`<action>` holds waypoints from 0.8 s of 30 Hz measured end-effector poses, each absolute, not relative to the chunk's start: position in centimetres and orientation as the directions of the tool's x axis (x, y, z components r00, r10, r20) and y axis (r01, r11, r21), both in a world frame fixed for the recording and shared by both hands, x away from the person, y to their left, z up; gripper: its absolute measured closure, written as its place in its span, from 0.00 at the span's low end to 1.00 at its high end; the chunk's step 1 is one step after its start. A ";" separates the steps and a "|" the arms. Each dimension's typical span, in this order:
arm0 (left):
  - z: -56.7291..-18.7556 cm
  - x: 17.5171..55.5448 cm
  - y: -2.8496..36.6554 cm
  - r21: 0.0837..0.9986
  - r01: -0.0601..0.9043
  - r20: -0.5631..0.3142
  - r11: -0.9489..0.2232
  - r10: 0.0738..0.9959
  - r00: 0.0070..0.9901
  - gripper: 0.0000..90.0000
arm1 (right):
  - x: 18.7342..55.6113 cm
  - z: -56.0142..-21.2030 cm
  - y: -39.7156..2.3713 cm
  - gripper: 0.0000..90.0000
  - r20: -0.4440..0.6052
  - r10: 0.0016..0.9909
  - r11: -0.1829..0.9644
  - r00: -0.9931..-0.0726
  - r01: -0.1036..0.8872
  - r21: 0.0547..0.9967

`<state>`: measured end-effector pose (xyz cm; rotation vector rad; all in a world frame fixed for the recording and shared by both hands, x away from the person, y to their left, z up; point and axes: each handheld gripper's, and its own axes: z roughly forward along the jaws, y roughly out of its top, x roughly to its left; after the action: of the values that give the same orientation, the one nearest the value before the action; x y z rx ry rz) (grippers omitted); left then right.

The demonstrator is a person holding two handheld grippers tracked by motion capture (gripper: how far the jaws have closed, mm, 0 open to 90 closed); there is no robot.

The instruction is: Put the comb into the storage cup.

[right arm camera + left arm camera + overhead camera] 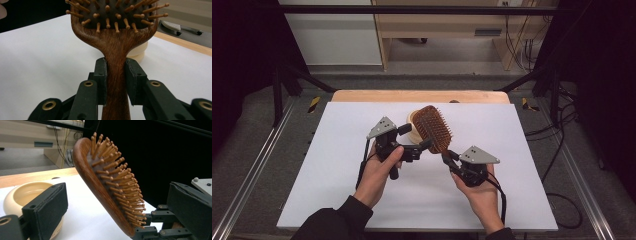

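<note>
Right gripper view: right gripper [116, 82] clamps dark wooden hairbrush [113, 37] handle; left gripper [117, 212] fingers spread wide.

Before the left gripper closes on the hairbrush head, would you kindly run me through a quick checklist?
1. Right gripper shut on the hairbrush handle: ok.
2. Left gripper open, fingers on either side of the brush head: ok.
3. Fingers touching the bristles: cannot tell.
4. Brush lifted off the table: ok.
5. Bowl close behind the left gripper's finger, a possible bump: not ok.
</note>
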<state>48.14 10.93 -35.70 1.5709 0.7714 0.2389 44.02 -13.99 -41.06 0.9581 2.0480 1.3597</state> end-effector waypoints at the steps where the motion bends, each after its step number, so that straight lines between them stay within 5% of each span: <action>1: -35.7 48.1 10.9 0.942 0.333 -0.285 0.032 0.597 0.750 0.04 | 44.0 -41.0 -14.0 0.81 -0.022 0.778 0.253 -0.628 0.280 0.926; 24: -34.9 48.5 11.7 0.942 0.331 -0.294 0.059 0.623 0.725 0.04 | 44.4 -40.2 -14.1 0.81 -0.040 0.792 0.248 -0.610 0.262 0.933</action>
<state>48.47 11.71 -34.89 1.5452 0.8053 0.2614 44.42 -14.14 -40.23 0.9560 2.0116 1.3531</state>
